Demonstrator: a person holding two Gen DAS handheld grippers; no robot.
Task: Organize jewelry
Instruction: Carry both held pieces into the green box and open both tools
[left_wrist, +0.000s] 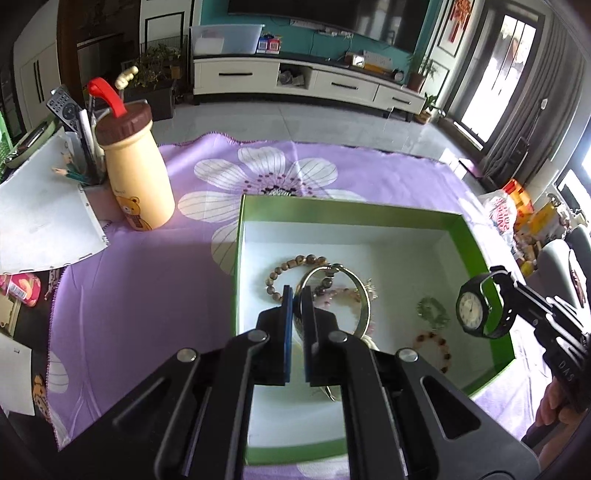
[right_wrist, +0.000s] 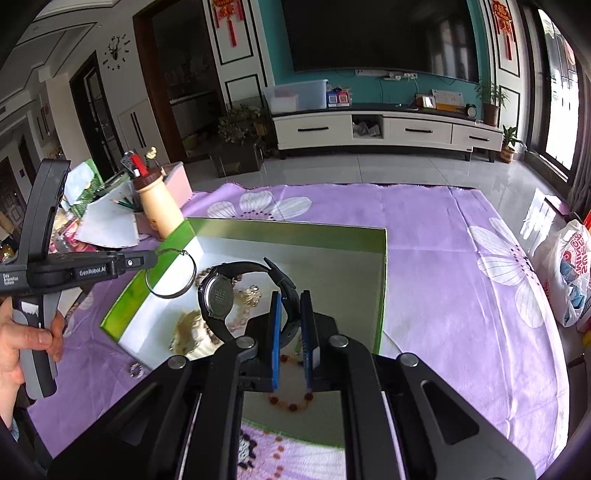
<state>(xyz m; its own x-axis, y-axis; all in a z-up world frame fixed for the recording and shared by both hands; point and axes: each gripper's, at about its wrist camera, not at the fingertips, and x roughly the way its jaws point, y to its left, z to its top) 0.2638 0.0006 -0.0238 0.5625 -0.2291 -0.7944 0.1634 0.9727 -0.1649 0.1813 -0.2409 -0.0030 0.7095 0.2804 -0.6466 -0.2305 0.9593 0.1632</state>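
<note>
Both grippers are closed on a piece: the left gripper (left_wrist: 297, 295) pinches the thin bangle (left_wrist: 341, 295), and the right gripper (right_wrist: 291, 306) clamps the strap of the watch (right_wrist: 221, 295), both above the green box (left_wrist: 469, 236). Lower each one level onto bare white floor, clear of the bead bracelets (left_wrist: 295, 269) further in, and only then release, so nothing tangles or bounces out onto the purple cloth (left_wrist: 147, 295).

A: Where does the left wrist view sit?

B: Just behind the left gripper (left_wrist: 297, 295), looking steeply down along it, close over the box (left_wrist: 476, 243).

A: And the right?

B: Behind the right gripper (right_wrist: 291, 299), tilted less steeply, near the same box (right_wrist: 295, 230). Both views share the box, the purple cloth (left_wrist: 147, 295) beyond each gripper, and the TV cabinet (right_wrist: 388, 129) far ahead. Each shows the other gripper.
</note>
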